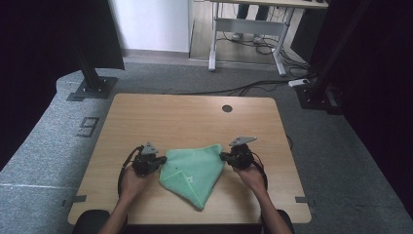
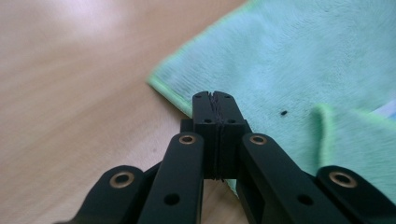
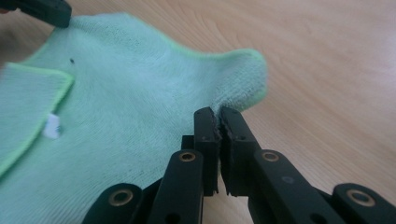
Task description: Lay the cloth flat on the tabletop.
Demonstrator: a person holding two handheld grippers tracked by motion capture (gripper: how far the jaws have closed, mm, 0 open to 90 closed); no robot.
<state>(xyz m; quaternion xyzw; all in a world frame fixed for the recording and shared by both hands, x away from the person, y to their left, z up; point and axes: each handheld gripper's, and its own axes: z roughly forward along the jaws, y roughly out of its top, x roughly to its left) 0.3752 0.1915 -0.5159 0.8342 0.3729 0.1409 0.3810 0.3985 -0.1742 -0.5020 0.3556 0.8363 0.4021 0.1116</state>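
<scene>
So the wooden bench (image 1: 195, 117) takes up most of the high view, light wood with a small dark round hole (image 1: 227, 108) near its far edge, sitting on grey carpet (image 1: 341, 161) with a white desk frame (image 1: 246, 36) and some cables (image 1: 253, 87) behind it. On the near half of the bench lies a mint green cloth (image 1: 192, 173), folded over roughly into a pointed shape with the tip aimed back at the person and a lighter green hem running round it. One flap is turned over on top and there's a little white tag (image 3: 52, 126) on it, plus a tiny dark speck (image 2: 283, 112) on the fabric. The person's forearms come in from the bottom, one on each side of the cloth. The left hand-held gripper (image 1: 155, 161) sits at the cloth's left far corner, and in its own view the jaws are pressed tight together right on the green hem, so it's pinching that edge. The right hand-held gripper (image 1: 225, 156) is at the right far corner, and its view shows the jaws nearly closed with a bunched bit of cloth squeezed between them, that corner puckered and standing a little above the wood. Both have a grey three-cornered plate on top.
</scene>
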